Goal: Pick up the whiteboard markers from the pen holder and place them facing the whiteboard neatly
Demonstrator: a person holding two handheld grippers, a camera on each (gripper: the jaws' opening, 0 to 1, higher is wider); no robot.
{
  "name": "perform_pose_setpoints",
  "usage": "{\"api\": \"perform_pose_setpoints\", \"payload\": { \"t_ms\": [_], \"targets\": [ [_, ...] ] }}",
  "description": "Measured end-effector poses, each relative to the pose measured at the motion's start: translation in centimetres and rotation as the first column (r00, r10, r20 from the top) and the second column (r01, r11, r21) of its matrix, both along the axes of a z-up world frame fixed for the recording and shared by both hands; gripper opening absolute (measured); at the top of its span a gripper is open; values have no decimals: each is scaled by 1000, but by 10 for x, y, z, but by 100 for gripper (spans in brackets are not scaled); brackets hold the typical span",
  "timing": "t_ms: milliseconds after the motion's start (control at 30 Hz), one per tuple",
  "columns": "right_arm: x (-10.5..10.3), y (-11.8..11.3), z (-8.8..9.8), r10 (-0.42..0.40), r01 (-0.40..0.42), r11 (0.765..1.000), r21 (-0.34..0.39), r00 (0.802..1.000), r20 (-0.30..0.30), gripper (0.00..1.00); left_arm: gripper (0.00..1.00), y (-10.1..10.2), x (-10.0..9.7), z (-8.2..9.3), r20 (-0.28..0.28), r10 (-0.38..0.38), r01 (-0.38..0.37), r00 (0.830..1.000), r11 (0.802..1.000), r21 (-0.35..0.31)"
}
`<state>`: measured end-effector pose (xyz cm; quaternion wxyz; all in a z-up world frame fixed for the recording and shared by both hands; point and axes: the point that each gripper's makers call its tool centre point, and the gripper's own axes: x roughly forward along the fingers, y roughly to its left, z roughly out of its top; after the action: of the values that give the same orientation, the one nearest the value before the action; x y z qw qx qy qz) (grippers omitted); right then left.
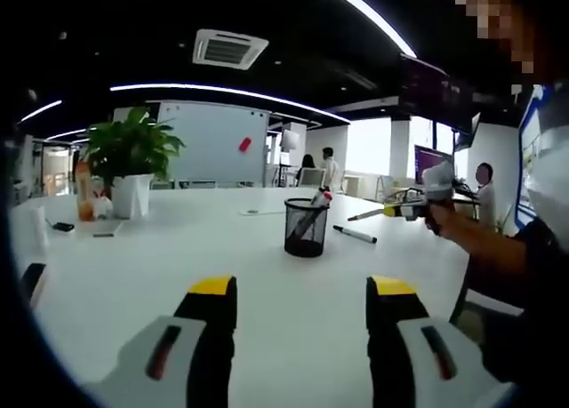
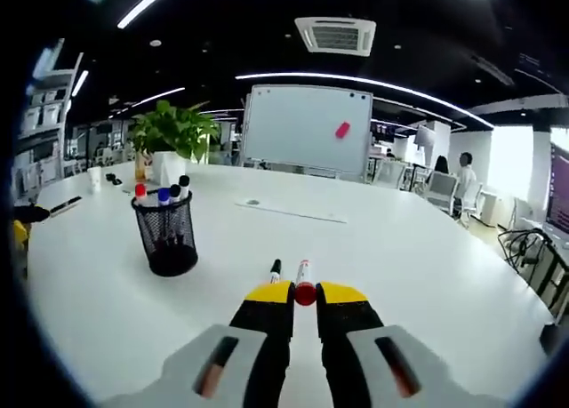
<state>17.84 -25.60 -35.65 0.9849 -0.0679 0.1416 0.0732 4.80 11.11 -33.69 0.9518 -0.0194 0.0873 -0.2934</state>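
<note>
A black mesh pen holder (image 1: 306,228) stands on the white table (image 1: 178,266) and holds several markers (image 2: 164,195) with red, blue and black caps. My left gripper (image 1: 301,287) hangs open in front of it, with nothing between its jaws. My right gripper (image 2: 305,292) is shut on a red-capped marker (image 2: 304,275), which points toward the whiteboard (image 2: 307,128). A black marker (image 2: 275,270) lies on the table just left of it, pointing the same way. In the left gripper view the right gripper (image 1: 391,212) hovers past the black marker (image 1: 355,235).
A potted plant (image 1: 132,164) in a white pot, an orange bottle (image 1: 84,195) and a phone (image 1: 62,226) sit at the table's far left. A sheet of paper (image 2: 289,212) lies toward the whiteboard. People sit by chairs and desks (image 2: 444,181) behind.
</note>
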Motion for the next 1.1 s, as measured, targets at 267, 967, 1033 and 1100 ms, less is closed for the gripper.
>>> {"api": "perform_pose_setpoints", "payload": {
  "t_ms": [267, 967, 1033, 1100],
  "targets": [
    [2, -2, -13, 0, 0, 1000, 0, 999, -34, 13, 60, 3, 3, 3, 13, 6, -7, 1000, 1000, 24],
    [5, 3, -43, 7, -4, 1000, 21, 989, -148, 13, 60, -1, 1, 1, 11, 6, -6, 1000, 1000, -5],
    [6, 3, -46, 8, -4, 1000, 21, 987, -158, 13, 60, -1, 1, 0, 9, 3, -3, 1000, 1000, -4],
    [6, 2, -49, 6, -2, 1000, 25, 985, -171, 13, 60, -1, 2, 0, 8, 4, -4, 1000, 1000, -6]
  ]
}}
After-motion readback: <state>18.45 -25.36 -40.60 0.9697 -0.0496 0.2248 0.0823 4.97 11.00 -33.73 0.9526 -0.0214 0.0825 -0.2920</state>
